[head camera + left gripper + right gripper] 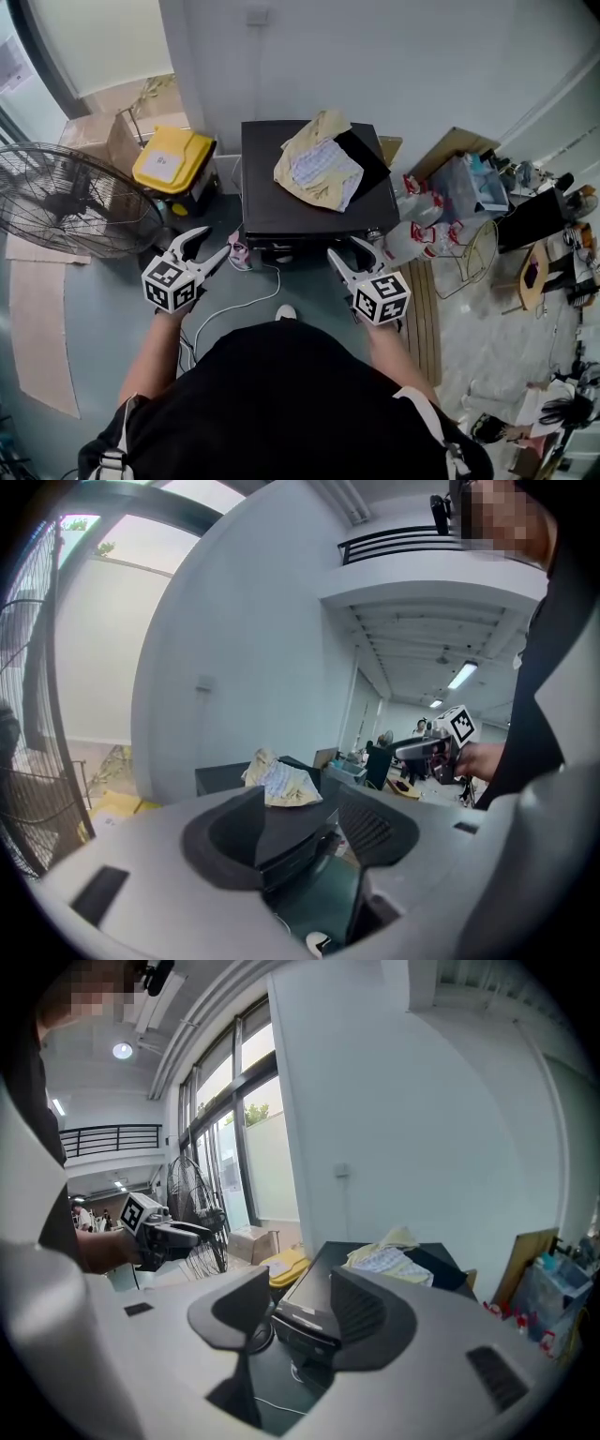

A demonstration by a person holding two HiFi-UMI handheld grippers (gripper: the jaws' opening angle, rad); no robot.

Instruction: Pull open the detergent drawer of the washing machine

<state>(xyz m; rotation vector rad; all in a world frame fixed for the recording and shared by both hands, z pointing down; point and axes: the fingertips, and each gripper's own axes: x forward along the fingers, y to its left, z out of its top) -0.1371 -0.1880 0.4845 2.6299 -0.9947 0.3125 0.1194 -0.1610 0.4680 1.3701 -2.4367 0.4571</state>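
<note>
Washing machine point(272, 202) faces the person, front edge running left to right; left tool point(208, 246) and right tool point(349, 251) hover before it, jaws apart, empty.

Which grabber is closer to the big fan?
The left gripper, next to the standing fan. The right gripper is at the other side of the washing machine, away from it.

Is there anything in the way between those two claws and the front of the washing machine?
Nothing visible. The left gripper and right gripper hover open, close to the washing machine's front edge, with only air between. The cloth lies on its top, and the white cable lies on the floor below.
</note>
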